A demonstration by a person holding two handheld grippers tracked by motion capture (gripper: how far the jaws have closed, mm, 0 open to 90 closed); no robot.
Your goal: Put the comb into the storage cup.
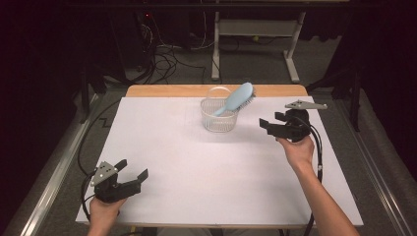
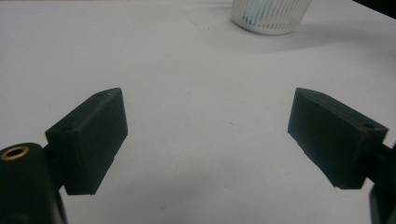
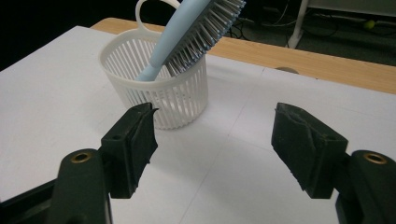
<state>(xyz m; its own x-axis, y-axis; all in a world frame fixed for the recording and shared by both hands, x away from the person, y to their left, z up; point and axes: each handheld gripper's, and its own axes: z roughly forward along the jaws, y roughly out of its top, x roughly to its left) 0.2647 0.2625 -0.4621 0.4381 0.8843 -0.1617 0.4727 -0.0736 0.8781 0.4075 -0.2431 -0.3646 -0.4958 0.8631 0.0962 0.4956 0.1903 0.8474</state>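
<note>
Hairbrush, light blue: stands handle-down in the white slotted basket, bristle head leaning up and out over the rim toward the desk's far right corner. In the right gripper view the handle reaches the basket floor and the bristles rest against the inner rim. Basket sits upright on the white desk, close to the far edge, a little right of its middle.

Right tongs: near the basket on its right side, apart from it, nothing between the jaws. Jaws stand well apart in the right gripper view, bare desk between them. Not touching the brush or the basket.

Left tongs: by the near left corner of the desk, well apart from the basket, jaws wide and empty.

Judgement: the placing step looks done, since the brush is lodged in the basket and stands without support. What is left appears small: clear the right tongs away from the basket. The brush leans far over the rim, so its seating may merit a check; the basket shows no tilt.
</note>
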